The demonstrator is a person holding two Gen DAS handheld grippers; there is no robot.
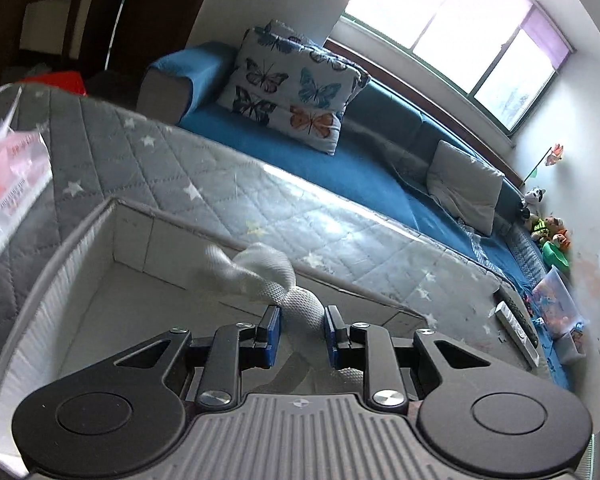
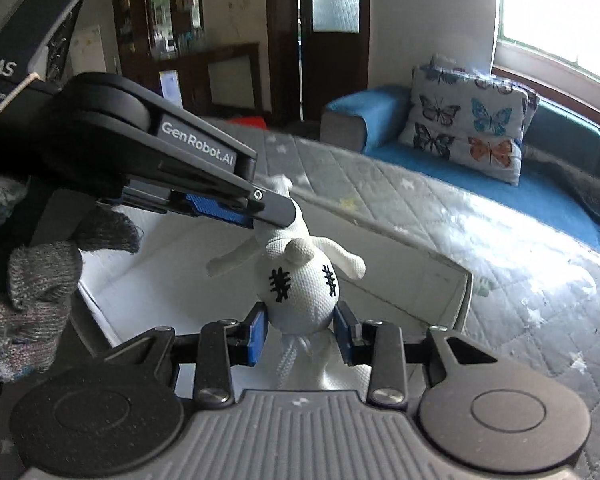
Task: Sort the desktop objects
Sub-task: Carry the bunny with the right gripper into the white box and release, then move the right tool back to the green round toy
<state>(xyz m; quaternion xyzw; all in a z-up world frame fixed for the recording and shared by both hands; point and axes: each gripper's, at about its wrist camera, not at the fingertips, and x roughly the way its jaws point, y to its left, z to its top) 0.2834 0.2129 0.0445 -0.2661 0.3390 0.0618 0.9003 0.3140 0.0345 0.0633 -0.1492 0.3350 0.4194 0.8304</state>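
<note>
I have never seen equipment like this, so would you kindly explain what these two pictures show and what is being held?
There is no robot here: a person holds a two-finger gripper in each hand, and each gripper carries a fisheye camera looking forward along its fingers.

The left wrist view shows the left gripper closed on part of a white knitted toy, above an open white box. The right wrist view shows the right gripper clasping the same toy's round head, with the left gripper reaching in from above, held by a gloved hand.

The box sits on a grey quilted surface with stars. A tissue pack lies to the left, and two remote controls at the far end.
</note>
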